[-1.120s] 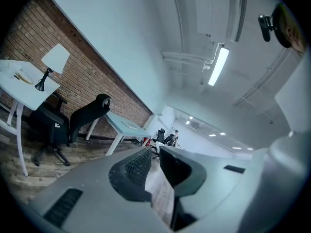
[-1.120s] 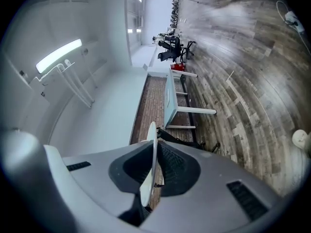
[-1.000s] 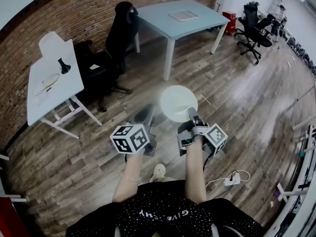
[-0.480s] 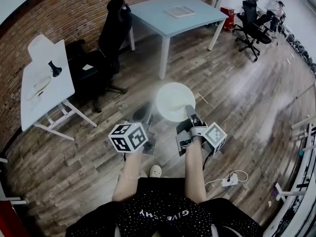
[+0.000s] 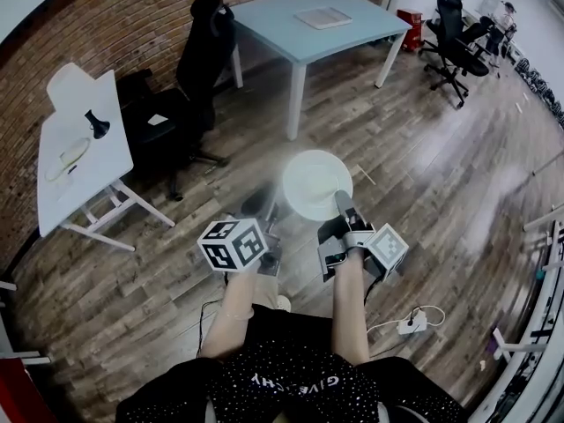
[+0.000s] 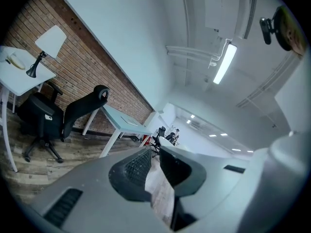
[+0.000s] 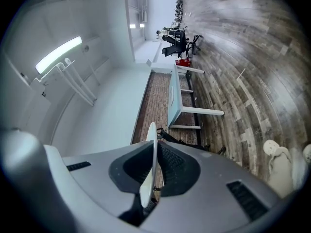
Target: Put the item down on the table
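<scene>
Plate [image 5: 315, 183] unmoved since 1 s ago; right gripper [image 5: 342, 203] clamps its near rim, face upward. Left gripper [image 5: 264, 205] jaws slightly parted, empty.

A wood-plank floor [image 5: 423, 174] carries a pale blue worktop [image 5: 273, 26] with a flat white tray [image 5: 322, 18] on it. A white worktop [image 5: 88, 181] bears a black lamp [image 5: 96, 124] and a looped cable [image 5: 67, 159]. A white power strip [image 5: 407, 325] lies on the floor.

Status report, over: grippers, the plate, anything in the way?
Right gripper shut on plate rim, plate in the air above wood floor. Left gripper open, empty. Grey table ahead, black chair beside it.
</scene>
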`<act>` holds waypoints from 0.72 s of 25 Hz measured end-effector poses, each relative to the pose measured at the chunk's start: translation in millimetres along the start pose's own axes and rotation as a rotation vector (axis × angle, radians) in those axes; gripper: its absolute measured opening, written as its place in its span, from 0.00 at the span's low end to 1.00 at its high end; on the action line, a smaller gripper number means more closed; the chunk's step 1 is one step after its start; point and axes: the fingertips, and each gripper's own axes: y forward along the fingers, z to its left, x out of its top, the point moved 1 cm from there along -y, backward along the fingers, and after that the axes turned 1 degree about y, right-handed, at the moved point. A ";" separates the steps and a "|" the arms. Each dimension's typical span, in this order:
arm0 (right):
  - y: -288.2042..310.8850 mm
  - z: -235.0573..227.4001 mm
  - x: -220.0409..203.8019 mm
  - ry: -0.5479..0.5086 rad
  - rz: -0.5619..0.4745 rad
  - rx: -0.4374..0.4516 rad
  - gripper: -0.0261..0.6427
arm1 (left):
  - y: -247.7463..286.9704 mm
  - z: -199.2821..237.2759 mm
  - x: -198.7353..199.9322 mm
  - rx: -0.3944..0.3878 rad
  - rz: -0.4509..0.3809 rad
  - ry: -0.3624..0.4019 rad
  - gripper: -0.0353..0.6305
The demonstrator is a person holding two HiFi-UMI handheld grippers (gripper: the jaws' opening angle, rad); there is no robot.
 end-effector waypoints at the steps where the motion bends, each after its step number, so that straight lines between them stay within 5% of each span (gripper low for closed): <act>1: 5.6 1.5 2.8 -0.002 -0.002 0.002 0.08 | 5.0 1.0 2.8 -0.004 0.001 0.004 0.14; 18: 190.6 1.8 90.0 0.032 -0.047 -0.010 0.08 | 188.2 78.2 86.9 -0.011 0.027 0.004 0.14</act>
